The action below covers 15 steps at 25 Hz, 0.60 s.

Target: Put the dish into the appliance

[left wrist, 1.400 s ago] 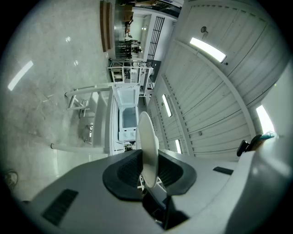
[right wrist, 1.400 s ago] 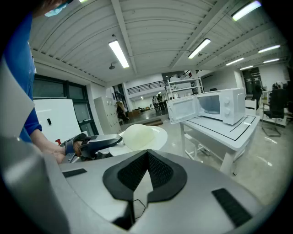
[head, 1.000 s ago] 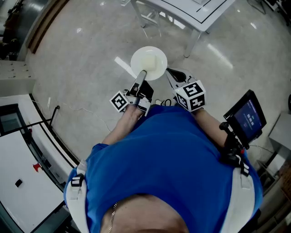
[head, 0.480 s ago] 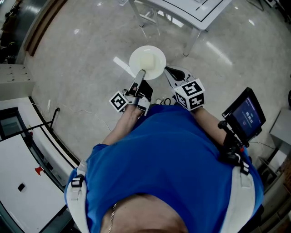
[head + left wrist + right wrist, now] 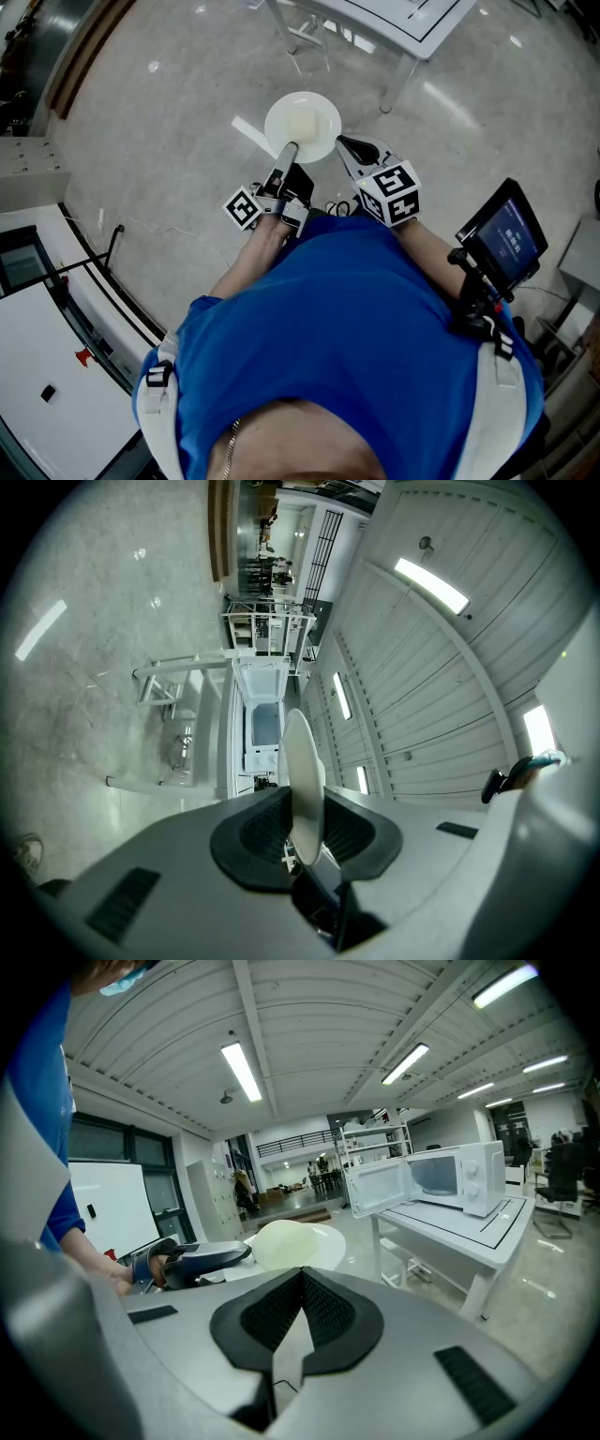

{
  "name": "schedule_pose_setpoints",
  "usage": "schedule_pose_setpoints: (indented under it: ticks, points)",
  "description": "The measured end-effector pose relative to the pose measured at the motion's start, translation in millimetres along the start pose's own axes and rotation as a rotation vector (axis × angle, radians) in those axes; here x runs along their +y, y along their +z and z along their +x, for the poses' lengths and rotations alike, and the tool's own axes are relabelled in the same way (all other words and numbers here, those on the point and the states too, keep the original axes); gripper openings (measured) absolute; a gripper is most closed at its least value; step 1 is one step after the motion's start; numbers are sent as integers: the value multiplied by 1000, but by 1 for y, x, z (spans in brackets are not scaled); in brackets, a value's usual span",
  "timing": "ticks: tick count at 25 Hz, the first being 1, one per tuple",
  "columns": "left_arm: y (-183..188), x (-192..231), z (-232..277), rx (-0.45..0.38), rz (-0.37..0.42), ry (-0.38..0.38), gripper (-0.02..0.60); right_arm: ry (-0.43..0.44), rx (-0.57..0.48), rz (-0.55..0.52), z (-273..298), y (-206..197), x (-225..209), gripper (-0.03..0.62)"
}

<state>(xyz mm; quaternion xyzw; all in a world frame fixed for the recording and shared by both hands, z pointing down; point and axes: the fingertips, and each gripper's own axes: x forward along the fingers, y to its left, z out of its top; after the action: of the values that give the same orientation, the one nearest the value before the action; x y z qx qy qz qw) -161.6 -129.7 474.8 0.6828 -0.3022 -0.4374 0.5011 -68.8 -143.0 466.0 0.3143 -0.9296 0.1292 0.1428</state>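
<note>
Polished grey floor (image 5: 169, 141); left gripper (image 5: 291, 150) clamps the round white plate (image 5: 303, 127), right gripper (image 5: 300, 1277) closed, empty. Carry it level toward the open white microwave (image 5: 450, 1177), one o'clock.

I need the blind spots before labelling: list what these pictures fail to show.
- Right gripper view: the inside of the microwave is too small to read.
- Head view: the microwave is cut off by the top edge; only a corner of its table shows.
- Left gripper view: the dish shows edge-on in the left tool, so its face is hidden.

Blue shirt (image 5: 347, 319), possibly neck chain (image 5: 231, 439); grey left gripper (image 5: 290, 150).
</note>
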Motion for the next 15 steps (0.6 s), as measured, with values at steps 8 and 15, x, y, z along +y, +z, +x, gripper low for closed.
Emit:
schedule_pose_setpoints:
  ticks: [8,15]
  points:
    - [-1,-1,-4,-9,-5,6,83,3,-12,-5,0,5,1,0]
    - [-2,-7,-6,-8,2,-2,83,3,-21,-13,0,12,1,0]
